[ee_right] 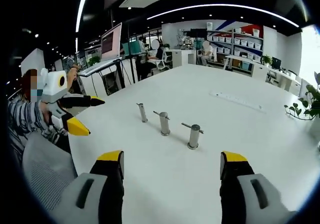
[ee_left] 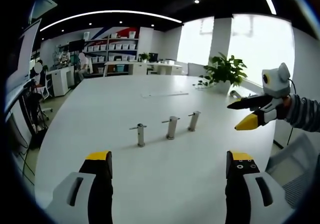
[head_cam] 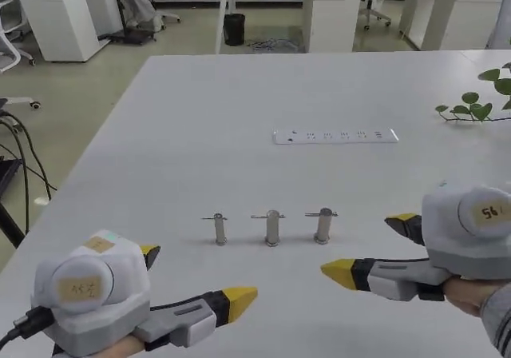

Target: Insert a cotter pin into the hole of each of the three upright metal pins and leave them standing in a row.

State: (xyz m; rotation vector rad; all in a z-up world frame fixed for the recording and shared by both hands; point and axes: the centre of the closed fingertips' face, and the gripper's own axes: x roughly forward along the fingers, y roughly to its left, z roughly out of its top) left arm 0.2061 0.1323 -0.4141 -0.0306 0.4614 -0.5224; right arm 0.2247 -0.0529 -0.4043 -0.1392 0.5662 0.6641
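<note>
Looks like you're basically done here: all three pins (head_cam: 272, 228) stand upright in a row in the middle of the table (head_cam: 239, 110), and each has a cotter pin (head_cam: 267, 216) poking out sideways near its top. I can't tell at this size whether every one is fully through its hole, but that's how it reads.

Both grippers are empty, jaws spread wide. The left gripper (head_cam: 198, 274) is low and close to you, and the right gripper (head_cam: 366, 246) is a bit further forward. The row lies straight ahead of both, running left to right across your front. The pins' long axes are vertical, and the cotter pins lie along the row. Your right gripper is the nearer one — its inner tip is near the base of the rightmost pin (head_cam: 322, 225), not touching. The left sits well short of the leftmost pin (head_cam: 219, 228).

So I'd say the next move turns on that right tip — pull it straight back toward you, not sideways, or you could tip that end pin.
</note>
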